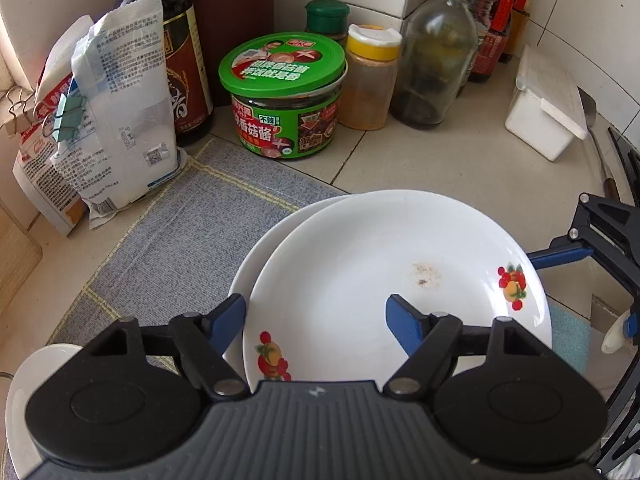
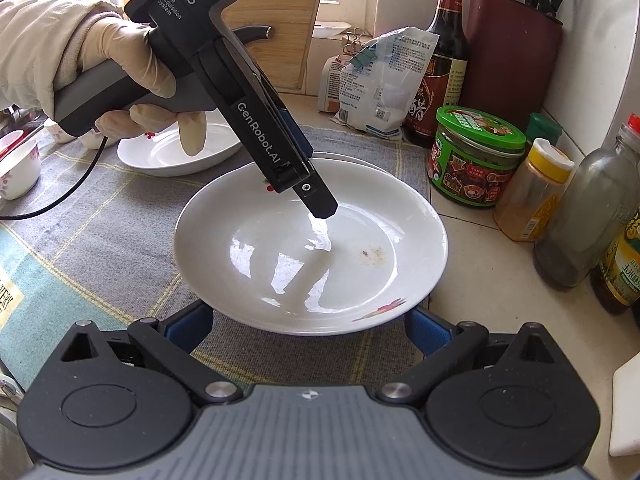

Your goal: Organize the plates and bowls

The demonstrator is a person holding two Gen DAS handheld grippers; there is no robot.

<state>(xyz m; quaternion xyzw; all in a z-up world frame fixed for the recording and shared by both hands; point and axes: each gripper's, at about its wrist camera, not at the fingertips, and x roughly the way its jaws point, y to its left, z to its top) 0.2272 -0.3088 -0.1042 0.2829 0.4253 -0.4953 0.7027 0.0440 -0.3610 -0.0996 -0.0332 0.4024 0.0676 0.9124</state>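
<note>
The left gripper (image 1: 316, 314) is hovering over the top plate (image 1: 400, 264), fingers wide. The right gripper (image 2: 308, 326) is straddling the plate's near rim, fingers wide. Only the right wrist view is showing a third plate (image 2: 176, 156).

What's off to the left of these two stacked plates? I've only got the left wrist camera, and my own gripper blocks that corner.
Observer: A third white plate sits on the mat there, beside the stack.
Operator: Any bowls over there?
Observer: Yes, a small floral bowl stands at the mat's far left edge.
Operator: Is the right gripper clamped on the top plate?
Observer: No. The right gripper is open, with its fingers spread wide on either side, below the near rim of the top plate.
</note>
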